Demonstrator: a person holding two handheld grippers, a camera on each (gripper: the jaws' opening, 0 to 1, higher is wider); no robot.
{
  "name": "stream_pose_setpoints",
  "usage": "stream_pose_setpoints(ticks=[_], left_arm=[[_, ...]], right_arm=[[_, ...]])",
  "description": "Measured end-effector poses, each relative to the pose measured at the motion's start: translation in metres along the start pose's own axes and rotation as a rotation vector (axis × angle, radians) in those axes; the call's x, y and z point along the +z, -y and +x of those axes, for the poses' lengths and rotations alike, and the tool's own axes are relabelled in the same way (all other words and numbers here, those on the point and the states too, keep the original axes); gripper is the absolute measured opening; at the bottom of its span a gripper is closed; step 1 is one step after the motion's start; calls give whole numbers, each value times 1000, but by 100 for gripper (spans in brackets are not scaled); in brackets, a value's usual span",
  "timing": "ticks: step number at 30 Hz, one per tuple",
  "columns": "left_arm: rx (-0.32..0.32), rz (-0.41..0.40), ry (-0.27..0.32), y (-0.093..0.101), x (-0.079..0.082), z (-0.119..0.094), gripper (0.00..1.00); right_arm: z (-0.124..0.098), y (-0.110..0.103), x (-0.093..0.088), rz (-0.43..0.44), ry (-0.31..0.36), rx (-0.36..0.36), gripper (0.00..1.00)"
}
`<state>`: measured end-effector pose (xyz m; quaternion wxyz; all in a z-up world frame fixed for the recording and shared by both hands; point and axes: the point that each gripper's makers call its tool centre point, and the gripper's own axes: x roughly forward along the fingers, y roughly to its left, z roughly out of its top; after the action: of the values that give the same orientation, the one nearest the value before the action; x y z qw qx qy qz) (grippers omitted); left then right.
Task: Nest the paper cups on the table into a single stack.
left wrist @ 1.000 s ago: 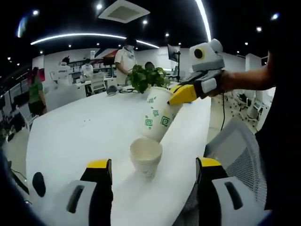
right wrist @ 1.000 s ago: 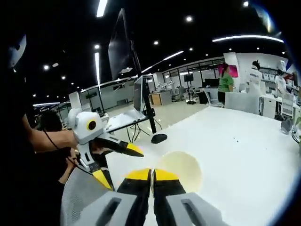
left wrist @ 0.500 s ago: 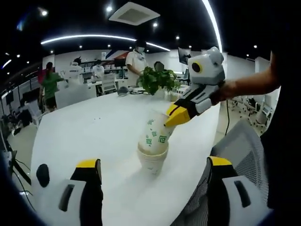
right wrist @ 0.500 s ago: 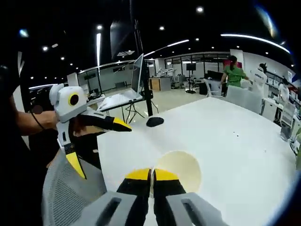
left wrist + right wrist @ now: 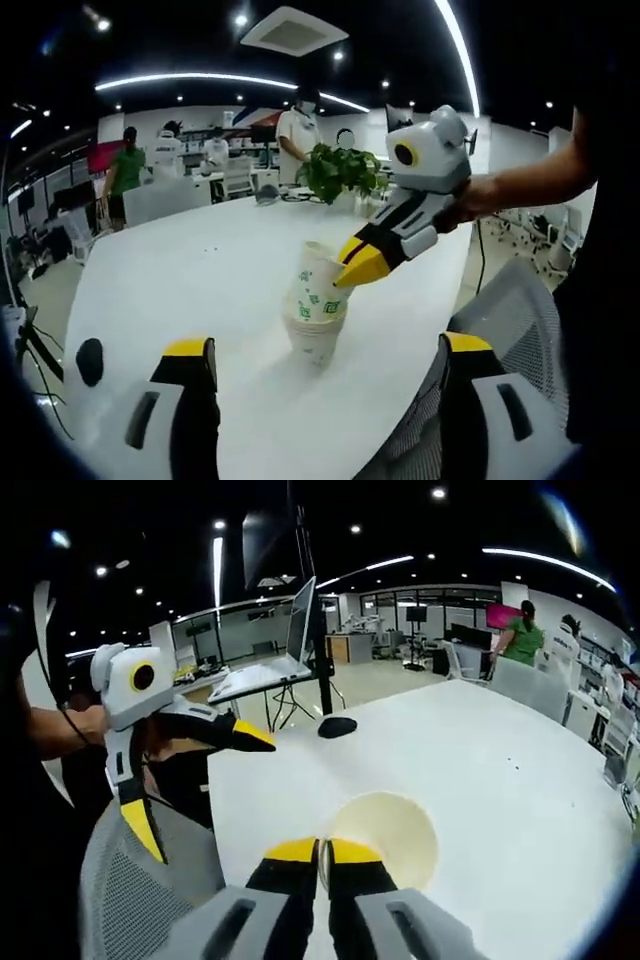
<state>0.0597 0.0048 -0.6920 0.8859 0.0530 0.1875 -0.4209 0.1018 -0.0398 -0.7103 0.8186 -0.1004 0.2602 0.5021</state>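
In the left gripper view, the left gripper [image 5: 315,400] is hanging low at the table's near edge with its jaws spread wide and nothing between them. Just beyond it, the lower cup [image 5: 314,340] is standing upright on the white table [image 5: 180,280]. The patterned cup [image 5: 318,285] is sitting inside it, its long axis leaning slightly toward the far left, so it is probably not seated all the way down.

The right gripper [image 5: 352,270] is reaching in from the upper right, its jaws pinched on that cup's rim; in the right gripper view the tips [image 5: 319,852] are closed on the near edge of the pale cup mouth [image 5: 385,825]. That mouth looks empty. The right gripper is the nearer one, and the seating push runs straight down the cup's axis. Farther off, a potted plant [image 5: 338,170] is standing on the table.
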Motion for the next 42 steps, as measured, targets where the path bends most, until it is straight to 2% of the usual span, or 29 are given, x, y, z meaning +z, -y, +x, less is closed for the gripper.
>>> stream_pose_setpoints(ticks=[20, 29, 34, 37, 40, 42], left_arm=[[-15, -25, -31, 8, -15, 2, 90], [-11, -23, -39, 5, -19, 5, 90], [-14, -22, -41, 3, -21, 7, 90], [-16, -27, -39, 0, -23, 9, 90], [-18, -19, -53, -2, -26, 13, 89], [-26, -25, -56, -3, -28, 16, 89]], right_arm=[[34, 8, -29, 63, -91, 11, 3], [40, 7, -34, 48, -110, 9, 5], [35, 12, -28, 28, -74, -14, 11], [29, 12, -25, 46, -51, -15, 14], [20, 11, -15, 45, 31, -24, 16], [15, 13, -11, 23, 71, -41, 22]])
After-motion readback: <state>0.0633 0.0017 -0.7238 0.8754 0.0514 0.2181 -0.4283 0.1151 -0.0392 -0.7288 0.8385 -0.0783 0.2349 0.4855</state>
